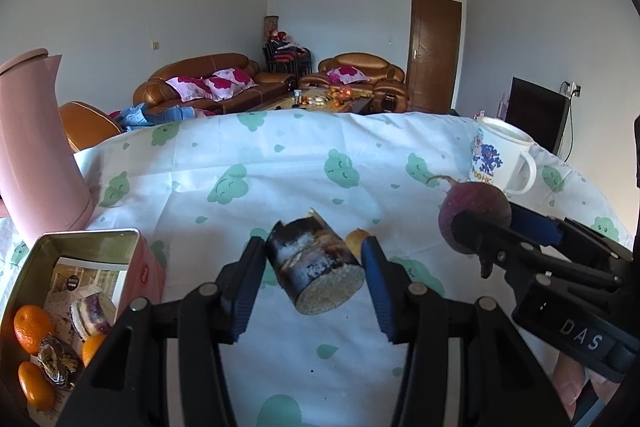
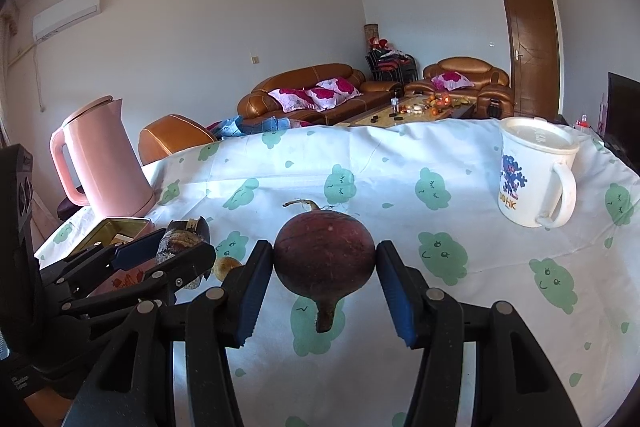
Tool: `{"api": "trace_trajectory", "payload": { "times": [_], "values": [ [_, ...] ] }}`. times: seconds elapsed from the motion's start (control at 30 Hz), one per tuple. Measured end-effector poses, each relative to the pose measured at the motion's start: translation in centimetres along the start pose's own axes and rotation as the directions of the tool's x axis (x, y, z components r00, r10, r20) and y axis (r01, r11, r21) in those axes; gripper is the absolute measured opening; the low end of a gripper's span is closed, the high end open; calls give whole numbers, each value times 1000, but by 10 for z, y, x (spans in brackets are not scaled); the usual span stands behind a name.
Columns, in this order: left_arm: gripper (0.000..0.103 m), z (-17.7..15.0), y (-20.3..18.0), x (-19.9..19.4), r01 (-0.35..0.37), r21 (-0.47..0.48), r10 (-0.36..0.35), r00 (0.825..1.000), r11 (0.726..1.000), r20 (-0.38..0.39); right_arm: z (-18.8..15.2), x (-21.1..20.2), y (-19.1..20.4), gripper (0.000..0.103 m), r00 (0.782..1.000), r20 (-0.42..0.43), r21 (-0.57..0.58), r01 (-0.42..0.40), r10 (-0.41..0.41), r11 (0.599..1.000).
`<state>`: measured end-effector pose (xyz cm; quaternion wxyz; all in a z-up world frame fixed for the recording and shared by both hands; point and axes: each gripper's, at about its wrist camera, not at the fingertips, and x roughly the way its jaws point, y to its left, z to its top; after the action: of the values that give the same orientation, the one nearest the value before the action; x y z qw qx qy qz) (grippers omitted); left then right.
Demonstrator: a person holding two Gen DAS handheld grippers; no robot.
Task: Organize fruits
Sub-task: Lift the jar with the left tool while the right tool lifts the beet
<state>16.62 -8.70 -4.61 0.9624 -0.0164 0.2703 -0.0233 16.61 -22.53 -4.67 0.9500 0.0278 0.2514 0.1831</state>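
The left claw [image 1: 316,259] pinches a short, dark cylinder of sugarcane [image 1: 314,263] between its blue pads and holds it clear above the tabletop [image 1: 280,171]. The piece has a blackish-purple rind with pale, frosty patches and brown scuffs, a ragged upper end, and a flat cut face of pale, grainy fibre turned toward the camera. Just behind it, a small yellowish round fruit [image 1: 357,241] lies on the cloth; it is mostly hidden, so what kind it is cannot be told.

The right claw [image 2: 325,267] is closed on a round, dark red-purple root [image 2: 324,259], perhaps a beet or radish, with both pads pressing its sides. Its skin is dull and slightly streaked, a curled pale stalk rises from the top, and a stubby taproot hangs below. It too is lifted off the tabletop, to the right of the sugarcane.

At the near left corner stands an open pink tin [image 1: 76,259] lined with a printed leaflet. In it lie several mandarins [image 1: 33,327], a layered purple-and-white slice and a dark, wrinkled lump. A pink kettle [image 2: 102,159] stands behind the tin, and a white printed mug [image 2: 534,173] sits far right on the green-cloud tablecloth.
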Motion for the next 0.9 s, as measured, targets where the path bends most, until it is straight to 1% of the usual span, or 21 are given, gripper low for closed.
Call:
{"api": "trace_trajectory", "payload": {
  "times": [0.9],
  "values": [
    [51, -2, -2, -19, -18, 16, 16, 995, 1000, 97, -4, -16, 10, 55, 997, 79, -58, 7, -2, 998]
  ]
}}
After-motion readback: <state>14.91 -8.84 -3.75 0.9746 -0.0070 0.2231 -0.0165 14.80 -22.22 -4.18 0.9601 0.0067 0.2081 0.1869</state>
